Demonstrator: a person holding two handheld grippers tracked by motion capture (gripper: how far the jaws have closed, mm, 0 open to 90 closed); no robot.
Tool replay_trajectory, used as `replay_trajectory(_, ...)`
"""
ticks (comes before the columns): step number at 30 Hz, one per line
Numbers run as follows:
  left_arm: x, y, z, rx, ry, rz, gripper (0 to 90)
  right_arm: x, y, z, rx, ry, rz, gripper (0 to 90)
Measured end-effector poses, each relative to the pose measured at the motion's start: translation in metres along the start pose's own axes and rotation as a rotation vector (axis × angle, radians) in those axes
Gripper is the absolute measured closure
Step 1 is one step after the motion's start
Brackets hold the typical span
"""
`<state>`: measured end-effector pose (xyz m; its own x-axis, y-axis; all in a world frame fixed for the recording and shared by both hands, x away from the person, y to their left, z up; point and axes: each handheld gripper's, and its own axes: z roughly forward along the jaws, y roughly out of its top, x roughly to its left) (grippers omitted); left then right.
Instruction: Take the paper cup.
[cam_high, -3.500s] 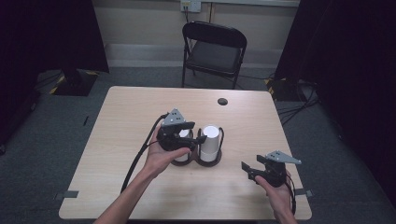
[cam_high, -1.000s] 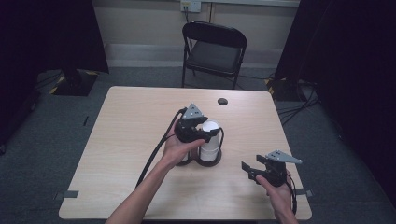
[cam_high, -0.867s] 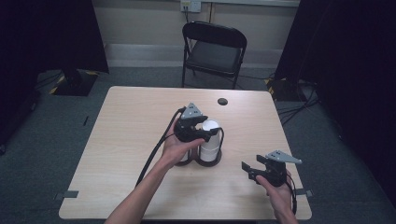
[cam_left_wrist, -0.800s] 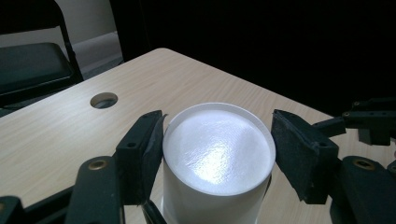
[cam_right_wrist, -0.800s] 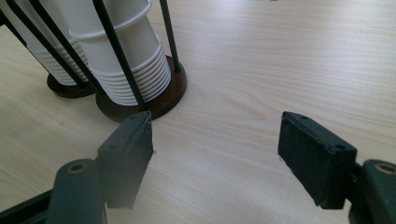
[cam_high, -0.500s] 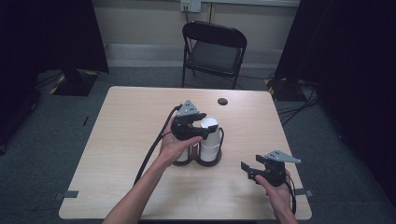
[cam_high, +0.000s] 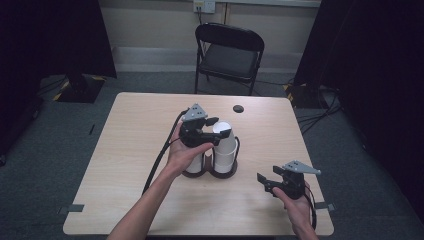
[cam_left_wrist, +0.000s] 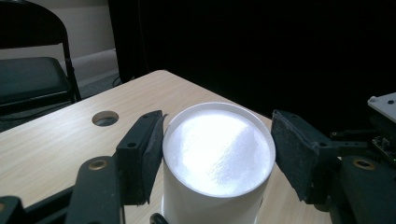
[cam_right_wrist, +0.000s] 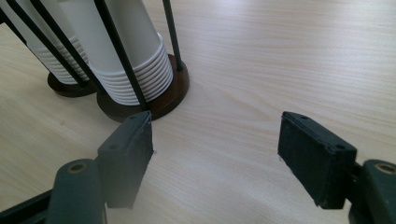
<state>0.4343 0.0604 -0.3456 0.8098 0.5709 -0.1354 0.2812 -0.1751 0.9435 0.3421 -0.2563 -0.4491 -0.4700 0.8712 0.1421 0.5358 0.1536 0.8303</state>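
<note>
A light wooden table (cam_high: 125, 150) carries a black wire cup holder (cam_high: 222, 172) at its middle, with a folding chair (cam_high: 230, 55) beyond at twelve o'clock. The left forearm reaches in from six o'clock, angled toward one o'clock, and the left hand (cam_high: 182, 155) holds the left gripper (cam_high: 219, 136) level at the top of the holder. Its jaws sit around the topmost white paper cup (cam_left_wrist: 217, 158), an upturned cup with a flat bright base; the left pad (cam_left_wrist: 152, 158) touches the cup wall, the right pad stands a sliver off, so a firm grip cannot be told. Stacked cup rims (cam_right_wrist: 140, 74) show beneath. At four o'clock, the right gripper (cam_right_wrist: 215, 154) rests low over bare wood, jaws wide apart and empty
</note>
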Motion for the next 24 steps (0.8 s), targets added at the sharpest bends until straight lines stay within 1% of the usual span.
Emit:
replay_trajectory(2,0.000,0.002,-0.001,0.004,-0.001,0.006,36.1,0.000,0.000,0.000,0.000,0.000,-0.002,26.3)
replay_trajectory(7,-0.001,0.010,-0.002,-0.008,-0.007,0.013,36.1,0.000,0.000,0.000,-0.001,0.001,-0.003,26.3)
replay_trajectory(10,-0.001,0.011,-0.003,-0.009,-0.008,0.019,36.1,0.000,0.000,0.000,-0.002,0.001,0.000,26.3)
replay_trajectory(15,-0.001,0.015,-0.010,-0.038,-0.003,0.008,36.1,0.000,0.000,0.000,0.000,0.000,-0.002,26.3)
replay_trajectory(17,0.000,0.016,-0.011,-0.042,-0.008,0.004,36.1,0.000,0.000,0.000,0.001,0.000,-0.003,26.3)
replay_trajectory(20,0.001,0.016,-0.015,-0.043,0.003,0.004,36.1,0.000,0.000,0.000,0.000,-0.001,-0.002,26.3)
replay_trajectory(22,0.001,0.018,-0.020,-0.060,-0.001,-0.002,36.1,0.001,0.000,0.000,-0.001,-0.001,-0.003,26.3)
replay_trajectory(24,0.001,0.019,-0.022,-0.061,-0.001,-0.004,36.1,0.001,0.000,0.000,-0.001,-0.001,-0.003,26.3)
